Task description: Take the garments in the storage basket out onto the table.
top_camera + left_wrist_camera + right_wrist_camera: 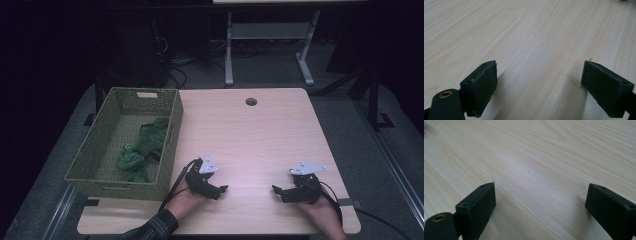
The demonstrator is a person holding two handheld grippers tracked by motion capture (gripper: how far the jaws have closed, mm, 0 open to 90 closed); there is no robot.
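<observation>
Cloth [141, 150] lies in the basket [97, 172] left of my left gripper [220, 190], nearer than my right gripper [278, 192]; both grippers' fingers wide open, empty, over bare desk [250, 135]

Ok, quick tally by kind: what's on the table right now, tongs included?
Woven basket: 1
Green cloth bundle, lying in the basket: 1
Tongs, open, both resting on the table, nothing between the jaws: 2, left tongs and right tongs
Total: 4
</observation>
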